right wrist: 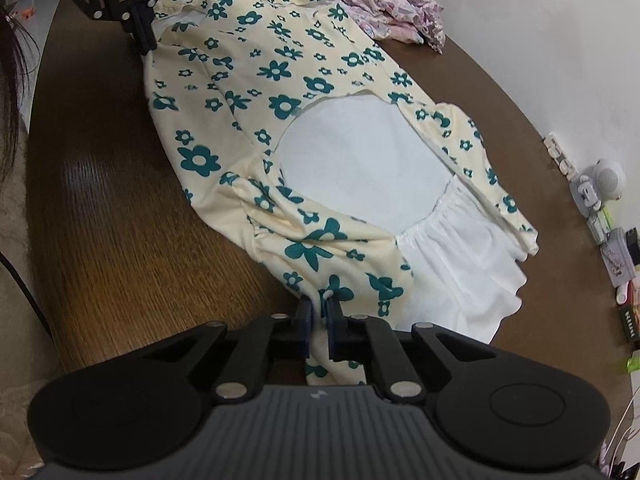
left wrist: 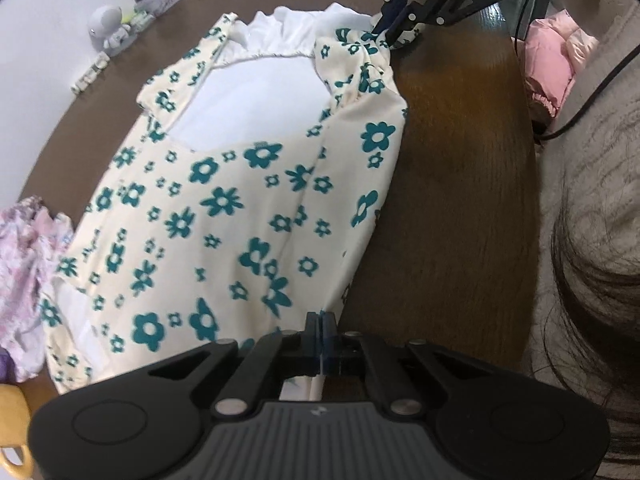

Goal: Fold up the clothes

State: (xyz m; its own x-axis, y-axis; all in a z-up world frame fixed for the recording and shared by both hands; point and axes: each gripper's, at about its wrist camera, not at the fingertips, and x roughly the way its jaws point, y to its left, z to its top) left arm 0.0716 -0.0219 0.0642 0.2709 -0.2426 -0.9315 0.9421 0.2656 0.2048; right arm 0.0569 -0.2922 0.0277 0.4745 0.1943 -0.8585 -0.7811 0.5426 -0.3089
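Note:
A cream dress with teal flowers [left wrist: 224,216] [right wrist: 256,92] lies stretched along the brown table, its white lining [left wrist: 256,100] [right wrist: 360,160] showing through the wide neckline. My left gripper [left wrist: 320,316] is shut on the dress's near edge at the hem end; in the right wrist view it appears at the far left [right wrist: 146,46], pinching cloth. My right gripper [right wrist: 318,304] is shut on the shoulder end of the dress. It shows at the top of the left wrist view [left wrist: 386,36], clamped on the sleeve.
A pink patterned garment [left wrist: 20,264] [right wrist: 396,4] lies beyond the hem end. A white toy figure [left wrist: 110,28] [right wrist: 600,184] and small boxes line the wall side of the table [left wrist: 460,200]. Pink clothing [left wrist: 556,60] and cables sit off the table's end. A person's hair [left wrist: 592,280] is close by.

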